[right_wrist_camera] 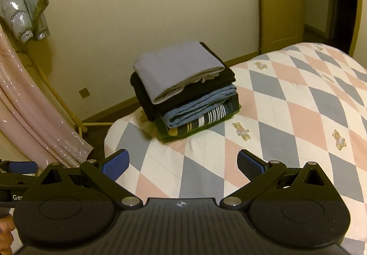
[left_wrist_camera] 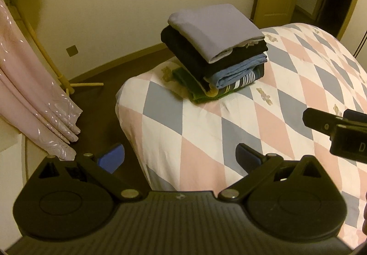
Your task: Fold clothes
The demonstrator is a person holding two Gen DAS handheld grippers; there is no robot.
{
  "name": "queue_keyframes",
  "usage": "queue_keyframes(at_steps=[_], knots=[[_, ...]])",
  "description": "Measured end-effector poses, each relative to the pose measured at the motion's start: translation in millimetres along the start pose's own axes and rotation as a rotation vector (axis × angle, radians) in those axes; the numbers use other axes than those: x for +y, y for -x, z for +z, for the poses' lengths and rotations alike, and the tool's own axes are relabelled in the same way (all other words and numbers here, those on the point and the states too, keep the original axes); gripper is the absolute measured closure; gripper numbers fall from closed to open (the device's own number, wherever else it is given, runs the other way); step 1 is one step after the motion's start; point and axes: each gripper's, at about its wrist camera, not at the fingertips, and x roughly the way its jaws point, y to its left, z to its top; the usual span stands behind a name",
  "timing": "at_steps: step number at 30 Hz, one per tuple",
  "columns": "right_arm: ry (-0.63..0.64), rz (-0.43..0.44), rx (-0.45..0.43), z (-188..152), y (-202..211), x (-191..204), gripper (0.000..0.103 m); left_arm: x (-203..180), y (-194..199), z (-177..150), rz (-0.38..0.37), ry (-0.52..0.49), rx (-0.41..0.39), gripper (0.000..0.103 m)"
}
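A stack of folded clothes (left_wrist_camera: pixel 215 53) (right_wrist_camera: pixel 185 92) sits near the bed's corner: a grey-lilac piece on top, then black, blue, striped and green ones. My left gripper (left_wrist_camera: pixel 180 158) is open over the bed's near edge, well short of the stack, with nothing between its blue pads. In its own view my right gripper (right_wrist_camera: pixel 182 164) is likewise open and holds nothing. The right gripper's black body (left_wrist_camera: pixel 337 131) shows at the right edge of the left wrist view.
The bed carries a quilt (left_wrist_camera: pixel 286 99) (right_wrist_camera: pixel 298 108) of pink, blue and white diamonds. Pink fabric (left_wrist_camera: pixel 34 99) hangs on a wooden rack (left_wrist_camera: pixel 62 76) at the left, over dark floor. A silver jacket (right_wrist_camera: pixel 20 12) hangs above. A door (right_wrist_camera: pixel 279 2) stands at the back right.
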Motion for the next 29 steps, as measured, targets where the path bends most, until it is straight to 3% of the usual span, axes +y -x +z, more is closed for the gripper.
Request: queue_keyframes(at_steps=[11,21,29], knots=[[-0.011,-0.019,0.032,-3,-10,-14,0.0,-21,-18,10,-0.028,-0.024,0.012,0.001],[-0.033,-0.034,0.023,-1,-6,-26,0.0,-35,-16,40,-0.029,-0.042,-0.056,0.001],[-0.039,-0.035,0.013,-2,0,-29,0.0,-42,-7,40,-0.034,-0.062,-0.098,0.001]])
